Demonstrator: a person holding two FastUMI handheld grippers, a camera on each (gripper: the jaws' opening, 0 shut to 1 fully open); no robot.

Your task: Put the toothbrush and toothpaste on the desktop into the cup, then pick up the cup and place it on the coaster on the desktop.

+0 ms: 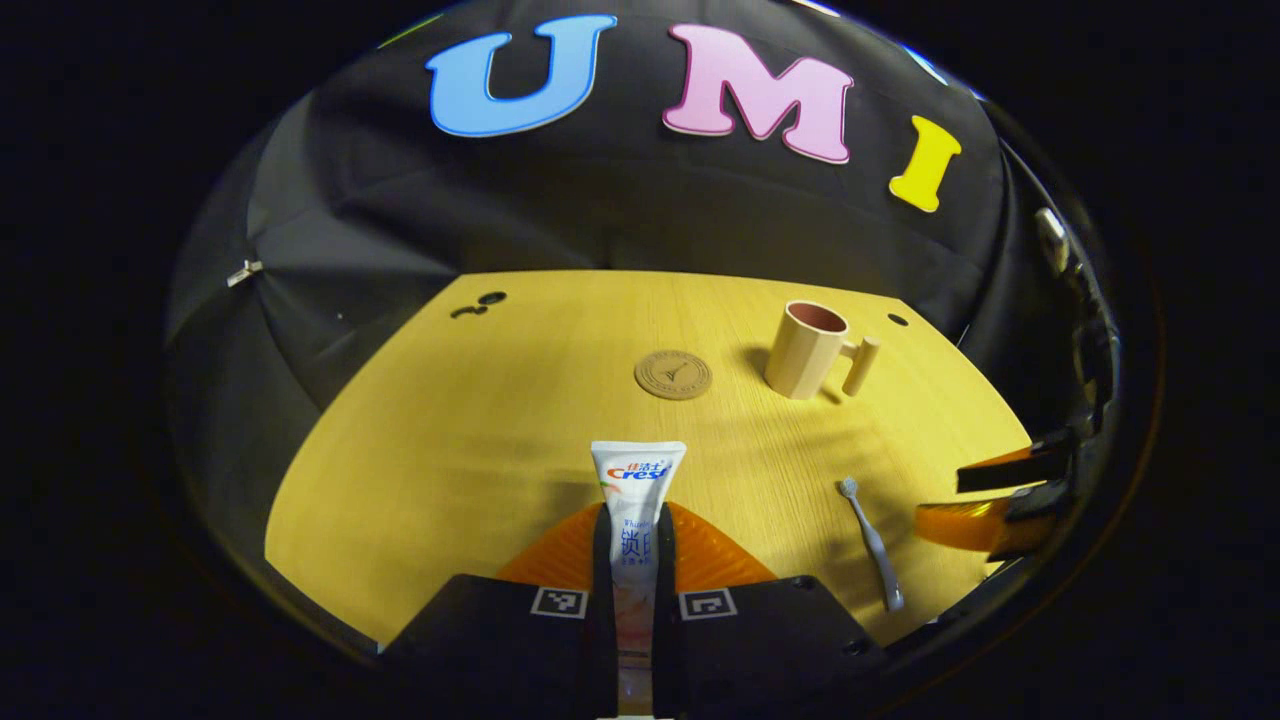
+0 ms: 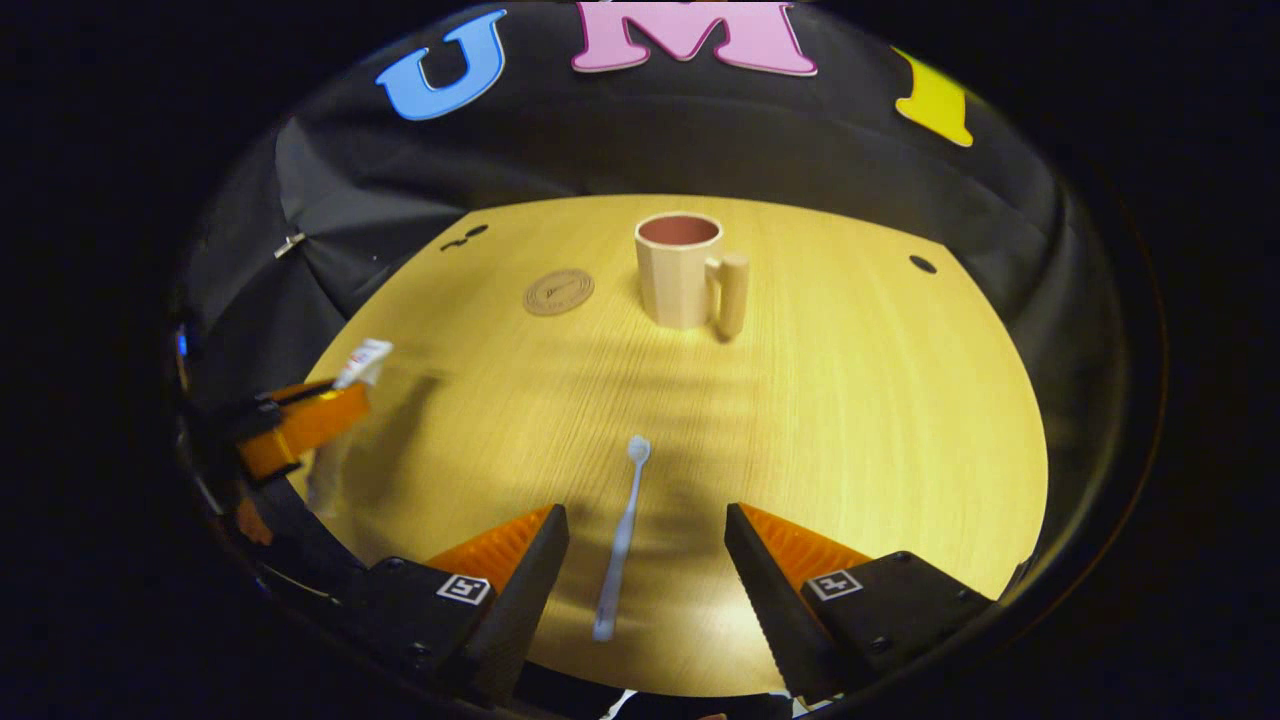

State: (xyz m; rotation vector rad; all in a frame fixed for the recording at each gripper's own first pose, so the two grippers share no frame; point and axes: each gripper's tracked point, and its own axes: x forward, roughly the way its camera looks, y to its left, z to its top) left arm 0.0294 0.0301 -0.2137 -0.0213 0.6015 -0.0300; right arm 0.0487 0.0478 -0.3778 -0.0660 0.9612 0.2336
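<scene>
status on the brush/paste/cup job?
Done: nothing is in the cup yet; it stands empty beside the coaster.
In hand: left tool is shut on the toothpaste; right tool is open around the toothbrush lying on the desktop.
Left: both drops, then cup onto coaster.

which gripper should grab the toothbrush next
Right. The right gripper is open with its fingers on either side of the toothbrush lying on the desktop. The left gripper is shut on the toothpaste.
</scene>
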